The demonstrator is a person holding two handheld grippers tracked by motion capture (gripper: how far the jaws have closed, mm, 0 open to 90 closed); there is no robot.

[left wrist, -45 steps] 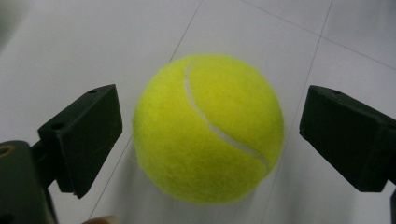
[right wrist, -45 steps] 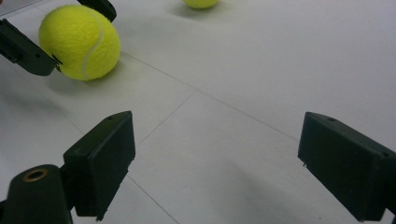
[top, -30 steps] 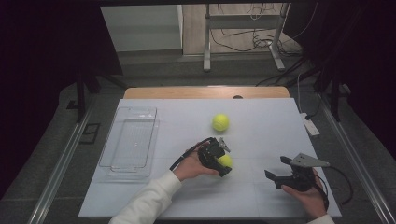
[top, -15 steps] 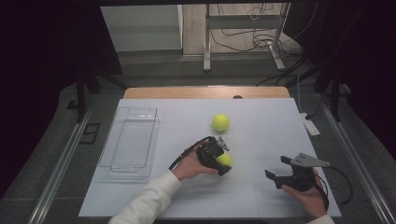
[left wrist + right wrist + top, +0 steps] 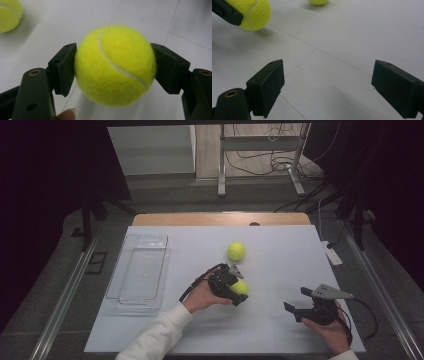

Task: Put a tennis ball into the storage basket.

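Note:
My left gripper [image 5: 239,292] is shut on a yellow tennis ball [image 5: 240,287] near the middle of the white table. In the left gripper view both black pads press the sides of that tennis ball [image 5: 115,66], with the left gripper [image 5: 113,67] just above the surface. A second tennis ball [image 5: 236,251] lies loose farther back, also at the top left as the second ball [image 5: 8,13]. My right gripper [image 5: 297,302] rests at the front right, open, nothing between its jaws; in its own view the right gripper [image 5: 327,82] faces the held ball [image 5: 253,13] and the far ball [image 5: 318,2].
A clear plastic tray [image 5: 140,272] lies on the left part of the table [image 5: 280,245]. A white power strip [image 5: 331,254] sits at the right edge. Metal stand legs [image 5: 260,157] and cables are on the floor beyond the table.
The left hand and its held ball have shifted very slightly; the right gripper and the loose ball have kept still.

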